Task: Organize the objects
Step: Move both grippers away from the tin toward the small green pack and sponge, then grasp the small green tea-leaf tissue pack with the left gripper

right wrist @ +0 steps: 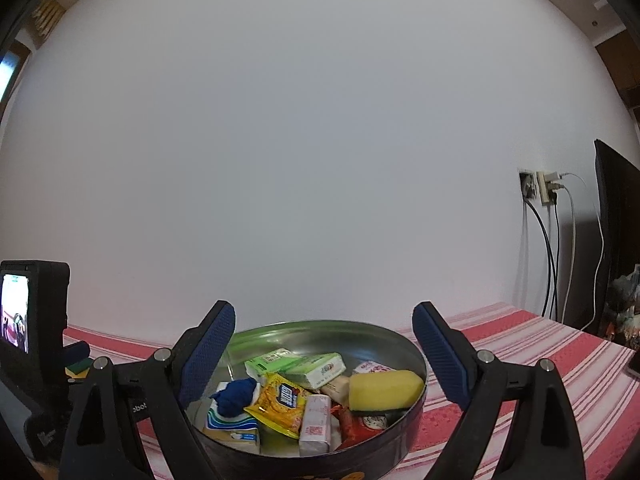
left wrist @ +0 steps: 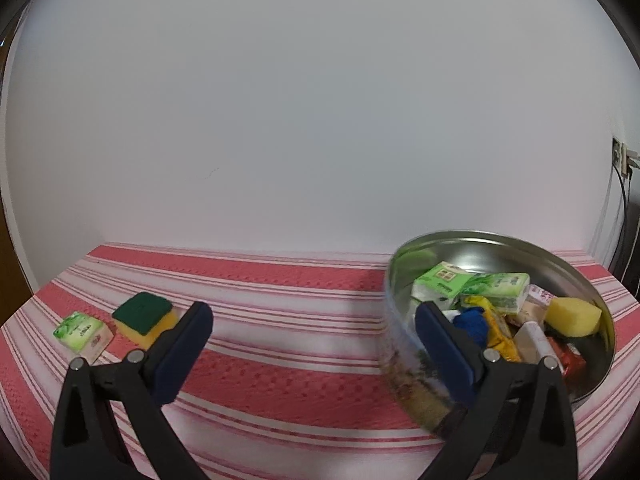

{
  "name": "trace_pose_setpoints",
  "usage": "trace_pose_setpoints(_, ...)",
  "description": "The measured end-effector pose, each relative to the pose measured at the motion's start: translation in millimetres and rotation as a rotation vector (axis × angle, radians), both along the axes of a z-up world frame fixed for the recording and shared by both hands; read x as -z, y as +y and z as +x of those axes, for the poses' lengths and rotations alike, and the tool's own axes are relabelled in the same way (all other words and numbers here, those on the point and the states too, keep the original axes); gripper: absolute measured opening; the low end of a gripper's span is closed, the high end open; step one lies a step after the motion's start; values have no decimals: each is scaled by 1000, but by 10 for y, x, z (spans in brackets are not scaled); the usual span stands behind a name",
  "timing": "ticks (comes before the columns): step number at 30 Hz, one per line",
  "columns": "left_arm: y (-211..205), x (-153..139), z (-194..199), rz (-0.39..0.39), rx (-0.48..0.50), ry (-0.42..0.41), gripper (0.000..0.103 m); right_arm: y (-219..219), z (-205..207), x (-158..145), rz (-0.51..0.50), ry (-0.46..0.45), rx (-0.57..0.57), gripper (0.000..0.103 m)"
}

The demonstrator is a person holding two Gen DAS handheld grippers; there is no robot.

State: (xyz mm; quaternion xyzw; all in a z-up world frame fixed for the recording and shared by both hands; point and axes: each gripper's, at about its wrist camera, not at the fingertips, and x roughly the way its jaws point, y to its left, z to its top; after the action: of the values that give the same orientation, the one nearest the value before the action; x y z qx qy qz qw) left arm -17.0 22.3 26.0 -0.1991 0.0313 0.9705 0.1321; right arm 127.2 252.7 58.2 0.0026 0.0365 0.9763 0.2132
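A round metal tin (left wrist: 480,236) stands on the right of the red-and-white striped cloth (left wrist: 280,368). It holds green tissue packs (left wrist: 440,282), a yellow sponge (left wrist: 574,318), a blue cloth ball (right wrist: 236,396), a yellow snack packet (right wrist: 280,404) and other small packs. At the left lie a green tissue pack (left wrist: 82,334) and a green-topped yellow sponge (left wrist: 144,318). My left gripper (left wrist: 314,332) is open and empty, with its right finger over the tin's near wall. My right gripper (right wrist: 324,354) is spread wide around the tin (right wrist: 320,325). A strip of cloth shows between its right pad and the tin.
A plain white wall closes off the back of the table. Wall sockets with hanging cables (right wrist: 544,188) and a dark flat panel (right wrist: 616,240) are at the far right. The left gripper's camera body (right wrist: 32,320) stands close on the right gripper's left.
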Motion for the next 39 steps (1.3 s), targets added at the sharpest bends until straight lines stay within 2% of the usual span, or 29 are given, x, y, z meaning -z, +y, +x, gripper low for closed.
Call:
trace_pose_setpoints(4, -150, 20, -92, -42, -17, -19, 102, -106, -79, 2, -6, -26, -21, 92)
trace_pose_setpoints(14, -698, 38, -323, -22, -71, -30, 102, -584, -400, 48, -21, -79, -147, 92)
trace_pose_setpoints(23, -1070, 35, -483, -80, -118, 6, 102, -1073, -744, 84, -27, -128, -226, 92)
trace_pose_setpoints(29, -1469, 62, -695, -90, -208, -30, 102, -1290, -1041, 116, -53, -173, -262, 92)
trace_pose_setpoints(33, -1710, 88, -823, -72, -243, -66, 102, -1442, -1288, 158, -88, -202, -298, 92)
trace_pose_setpoints(39, -2020, 114, -996, -86, -284, -109, 102, -1611, -1607, 214, -115, -234, -348, 92)
